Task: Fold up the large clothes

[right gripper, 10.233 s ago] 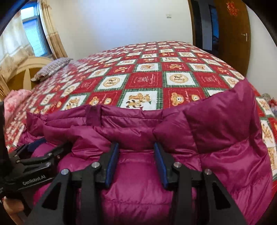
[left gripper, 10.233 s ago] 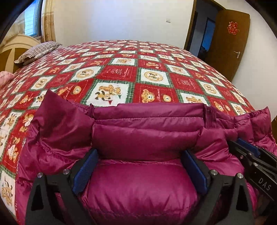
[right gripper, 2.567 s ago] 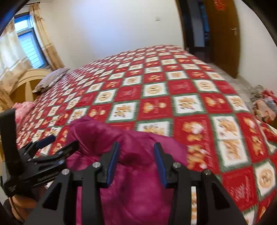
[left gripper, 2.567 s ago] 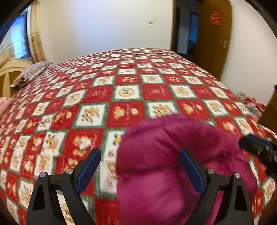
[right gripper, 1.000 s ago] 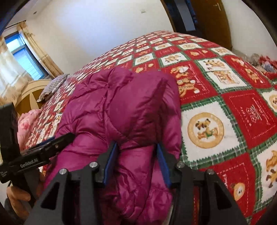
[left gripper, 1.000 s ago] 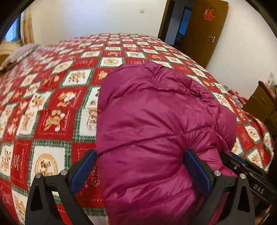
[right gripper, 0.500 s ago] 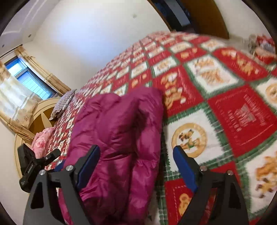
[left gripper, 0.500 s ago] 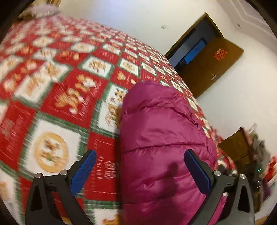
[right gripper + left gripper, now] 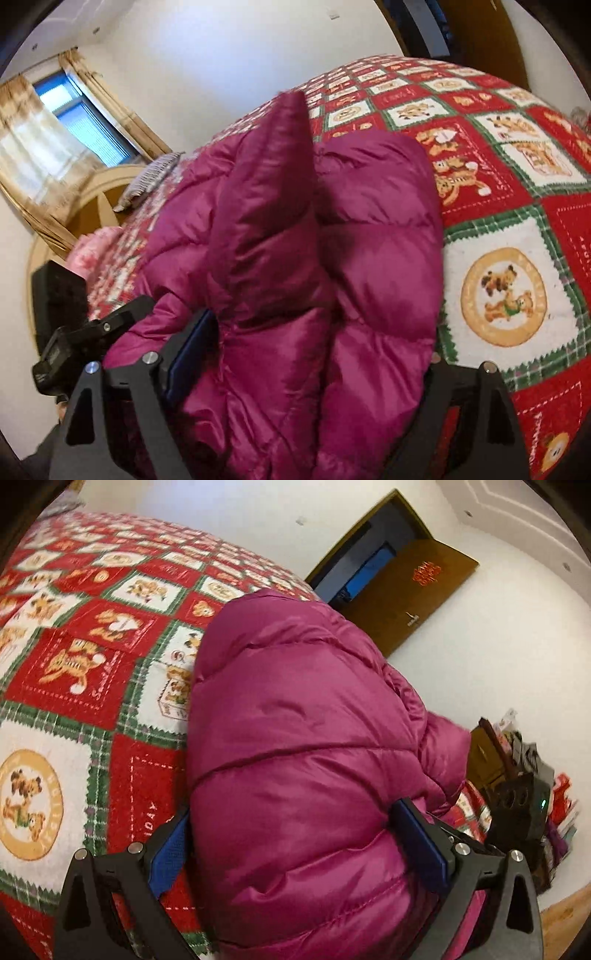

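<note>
Left gripper (image 9: 295, 845) and right gripper (image 9: 306, 354), jaws spread wide, straddle the folded magenta quilted down jacket (image 9: 303, 738) on the red-and-green teddy-bear patchwork bedspread (image 9: 74, 657).

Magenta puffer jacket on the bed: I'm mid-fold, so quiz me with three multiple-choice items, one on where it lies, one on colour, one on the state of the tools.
1. Where does the jacket lie?
A. On the floor by the door
B. On the patchwork bedspread
C. Over the headboard

2. What colour are the pads on the left tool?
A. Blue
B. Yellow
C. White

3. How do the fingers of the right tool stand?
A. Pinched shut on a sleeve
B. Spread wide on either side of the jacket bundle
C. Out of view

Answers: 1 B, the red and green bedspread shows beside the bundle in both views. 2 A, a blue pad faces the jacket on each finger. 3 B, the bundle fills the wide gap between the fingers.
</note>
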{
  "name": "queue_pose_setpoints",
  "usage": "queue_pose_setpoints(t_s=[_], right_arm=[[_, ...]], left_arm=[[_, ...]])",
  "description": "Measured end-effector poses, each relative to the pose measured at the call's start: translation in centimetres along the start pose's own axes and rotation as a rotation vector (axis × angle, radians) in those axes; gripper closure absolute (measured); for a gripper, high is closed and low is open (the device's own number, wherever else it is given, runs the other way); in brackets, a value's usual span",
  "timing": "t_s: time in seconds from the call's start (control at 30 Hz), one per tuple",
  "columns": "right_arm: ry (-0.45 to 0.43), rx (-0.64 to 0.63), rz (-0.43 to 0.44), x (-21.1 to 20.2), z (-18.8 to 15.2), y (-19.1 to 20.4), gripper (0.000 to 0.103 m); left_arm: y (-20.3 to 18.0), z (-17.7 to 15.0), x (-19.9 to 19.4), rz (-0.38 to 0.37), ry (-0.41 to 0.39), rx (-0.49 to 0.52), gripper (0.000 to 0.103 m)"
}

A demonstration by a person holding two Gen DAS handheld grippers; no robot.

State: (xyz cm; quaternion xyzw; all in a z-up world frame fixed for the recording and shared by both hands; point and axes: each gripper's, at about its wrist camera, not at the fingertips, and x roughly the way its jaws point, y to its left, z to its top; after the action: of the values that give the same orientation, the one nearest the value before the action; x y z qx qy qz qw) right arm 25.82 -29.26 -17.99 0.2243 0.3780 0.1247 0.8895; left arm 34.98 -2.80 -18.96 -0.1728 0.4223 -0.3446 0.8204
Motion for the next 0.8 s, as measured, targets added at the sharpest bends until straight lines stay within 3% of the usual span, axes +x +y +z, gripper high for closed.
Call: queue_pose_setpoints(t_s=[0.07,0.13,0.17,0.27,0.53,0.67,0.8], right_arm=[[0.028,-0.004,0.015,0.1,-0.1,0.3,0.037],[0.043,-0.004,0.013,0.0,-0.3,0.7,0.046],[0.047,-0.002,0.009,-0.2,-0.4,0.9,0.049],[0.052,-0.008,0.000,-1.4,-1.8,2.0,0.056],[0.020,-0.008,0.006,-6.6,-4.7,2.9,0.065],[-0.048,-0.022,-0.027,-10.2,-4.0,2.5,0.066],[-0.134,-0.033,-0.089,-14.7,-2.2,0.8,0.066]], left_arm=[[0.2,-0.1,-0.4,0.009,-0.009,0.006,0.007],[0.0,-0.3,-0.9,0.007,-0.003,0.007,0.016],[0.2,-0.8,-1.7,-0.005,-0.002,-0.001,0.022],[0.2,-2.0,-3.4,-0.009,-0.002,-0.010,0.023],[-1.7,-5.3,-7.9,-0.076,0.006,-0.021,0.023],[-5.2,-5.0,-8.2,-0.111,0.004,0.015,0.023],[-9.5,-2.7,-6.1,-0.138,0.021,0.048,0.023]])
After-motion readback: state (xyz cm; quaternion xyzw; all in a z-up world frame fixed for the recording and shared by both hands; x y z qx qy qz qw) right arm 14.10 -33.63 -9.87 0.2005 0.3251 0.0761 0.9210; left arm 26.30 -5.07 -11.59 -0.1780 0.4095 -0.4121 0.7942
